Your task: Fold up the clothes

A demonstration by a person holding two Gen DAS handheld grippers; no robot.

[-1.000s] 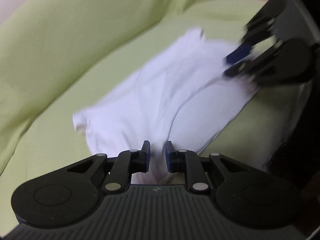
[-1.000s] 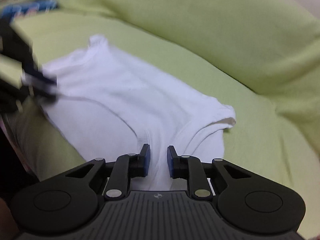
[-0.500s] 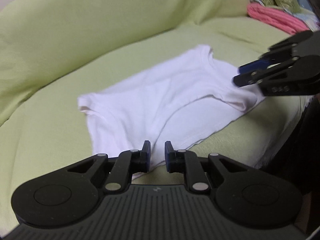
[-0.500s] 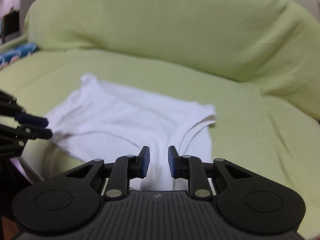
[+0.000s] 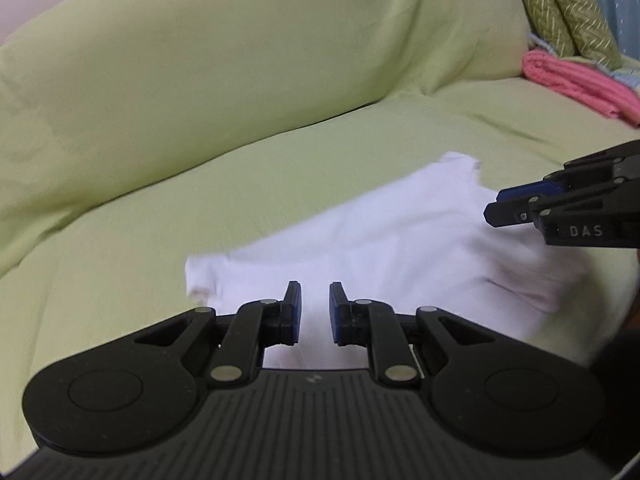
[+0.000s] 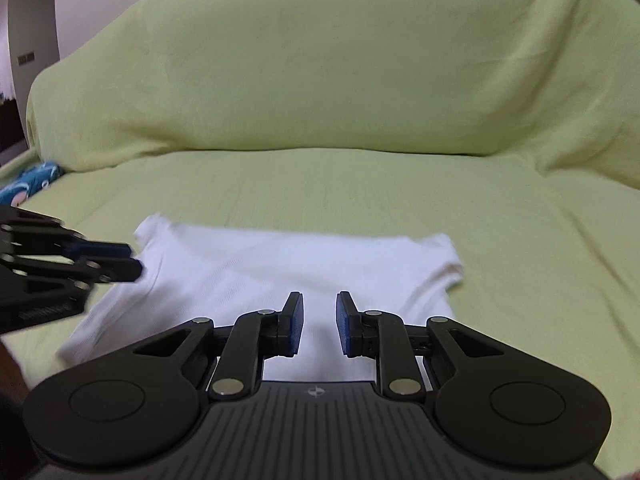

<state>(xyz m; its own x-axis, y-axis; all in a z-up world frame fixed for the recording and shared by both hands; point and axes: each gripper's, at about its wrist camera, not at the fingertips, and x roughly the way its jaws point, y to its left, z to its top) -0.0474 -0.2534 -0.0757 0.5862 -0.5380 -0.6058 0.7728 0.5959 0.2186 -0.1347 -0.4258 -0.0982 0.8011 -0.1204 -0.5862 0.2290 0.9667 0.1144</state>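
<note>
broadly, the scene is a sofa draped in a pale green cloth cover [image 6: 320, 184], its seat carrying the one garment in play: a small white knitted t-shirt [image 6: 280, 276] lying flat near the front edge of the seat, already looking folded over itself, though the soft focus keeps me from saying how many layers there are. its long axis runs across the right wrist view, side to side, with one short sleeve at the far left corner and the other at the far right corner; in the left wrist view the same shirt [image 5: 400, 236] slants from lower left to upper right. off at the far end of the seat sit a folded pink knitted cloth [image 5: 580, 80] and a green herringbone cushion [image 5: 568, 8], well apart from the shirt. both claws hang above the shirt's near edge and point down and forward over it, so the cloth lies just ahead of and below each. the left claw [image 5: 314, 312] is nearer the shirt's left end, the right claw [image 6: 319, 322] nearer the middle and right end; each appears at the edge of the other's view. both are released: a narrow gap stands between the blue pads, nothing is pinched in it, and neither seems to touch the fabric. my guess is the next fold needs each claw to drop onto its own end of the near edge.
</note>
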